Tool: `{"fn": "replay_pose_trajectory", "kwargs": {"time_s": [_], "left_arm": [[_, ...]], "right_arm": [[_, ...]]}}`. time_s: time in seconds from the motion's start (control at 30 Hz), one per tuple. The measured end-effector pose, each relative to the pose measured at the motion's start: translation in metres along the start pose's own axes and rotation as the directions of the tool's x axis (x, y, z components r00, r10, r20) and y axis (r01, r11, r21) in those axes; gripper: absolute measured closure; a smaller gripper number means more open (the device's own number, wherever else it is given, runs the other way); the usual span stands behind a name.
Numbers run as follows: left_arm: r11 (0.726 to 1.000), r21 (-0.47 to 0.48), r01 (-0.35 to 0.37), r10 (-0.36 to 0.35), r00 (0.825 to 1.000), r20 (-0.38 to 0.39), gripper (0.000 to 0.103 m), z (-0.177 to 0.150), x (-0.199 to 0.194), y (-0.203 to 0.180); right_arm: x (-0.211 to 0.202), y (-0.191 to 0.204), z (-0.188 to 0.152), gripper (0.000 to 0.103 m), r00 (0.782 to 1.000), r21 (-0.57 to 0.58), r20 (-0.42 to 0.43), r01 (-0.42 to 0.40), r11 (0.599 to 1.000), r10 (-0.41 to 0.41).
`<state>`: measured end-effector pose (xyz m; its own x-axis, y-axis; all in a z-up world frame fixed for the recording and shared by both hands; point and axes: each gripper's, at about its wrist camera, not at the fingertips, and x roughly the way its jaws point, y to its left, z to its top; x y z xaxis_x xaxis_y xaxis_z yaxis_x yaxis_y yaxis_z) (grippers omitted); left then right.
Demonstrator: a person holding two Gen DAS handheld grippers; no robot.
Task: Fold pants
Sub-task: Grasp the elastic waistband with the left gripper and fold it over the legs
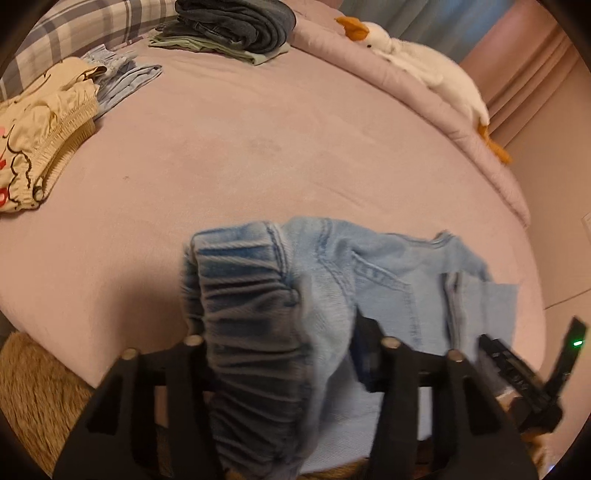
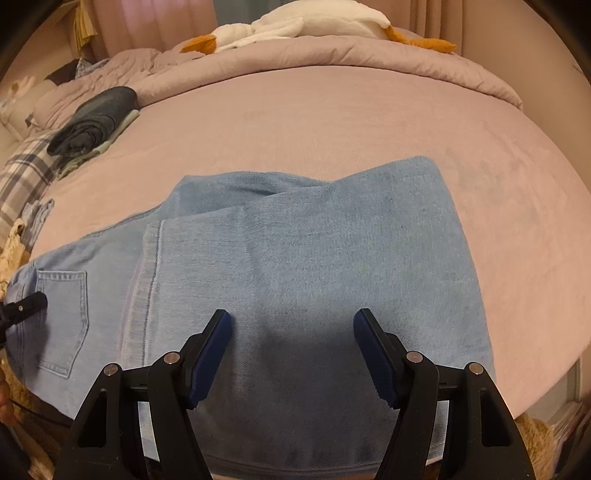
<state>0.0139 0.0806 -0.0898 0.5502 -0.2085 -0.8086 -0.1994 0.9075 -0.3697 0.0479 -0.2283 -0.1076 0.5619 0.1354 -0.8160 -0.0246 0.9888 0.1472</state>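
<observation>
Light blue jeans (image 2: 314, 258) lie on the pink bed (image 2: 332, 118), with the legs folded over toward the seat; a back pocket (image 2: 66, 317) shows at the left. In the left wrist view the gathered elastic waistband (image 1: 251, 295) is bunched up between the fingers of my left gripper (image 1: 280, 332). The gripper is shut on it, and the cloth hides its pads. My right gripper (image 2: 292, 321) hovers open just above the folded legs near the bed's front edge, with nothing between its blue pads (image 2: 210, 354). The left gripper's tip (image 2: 26, 306) shows beside the pocket.
A stack of folded dark and green clothes (image 1: 236, 26) sits at the far side. A beige garment (image 1: 44, 129) and a pale blue one (image 1: 125, 81) lie at the left. A white goose plush (image 1: 417, 62) rests on the rolled duvet. A furry rug (image 1: 33, 387) lies below the bed edge.
</observation>
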Motion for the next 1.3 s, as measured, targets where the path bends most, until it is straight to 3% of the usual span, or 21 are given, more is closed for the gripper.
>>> {"fn": "replay_pose_trajectory", "kwargs": {"time_s": [0.13,0.3,0.7,0.97,1.3], "left_arm": [[0.999,0.046,-0.027,0.025,0.999,0.035,0.063,-0.002,-0.014,-0.016],[0.999,0.037,0.032,-0.034,0.998,0.06,0.064,0.001,-0.031,-0.025],[0.985,0.146,0.092,-0.109,0.987,0.117,0.065,0.0,-0.067,-0.074],[0.966,0.216,0.14,-0.165,0.981,0.101,0.065,0.004,-0.07,-0.11],[0.909,0.34,0.242,-0.256,0.967,-0.003,0.065,0.001,-0.036,-0.174]], "right_arm": [[-0.002,-0.005,0.001,0.033,0.999,0.028,-0.002,-0.032,0.999,0.032],[-0.004,-0.01,0.0,0.033,0.998,0.06,0.0,-0.063,0.996,0.063],[-0.019,-0.018,0.002,0.033,0.996,0.096,0.048,-0.08,0.992,0.075],[-0.024,-0.024,0.0,0.033,0.994,0.113,0.07,-0.097,0.989,0.09],[-0.033,-0.034,-0.001,0.033,0.988,0.141,0.109,-0.123,0.982,0.108]]}}
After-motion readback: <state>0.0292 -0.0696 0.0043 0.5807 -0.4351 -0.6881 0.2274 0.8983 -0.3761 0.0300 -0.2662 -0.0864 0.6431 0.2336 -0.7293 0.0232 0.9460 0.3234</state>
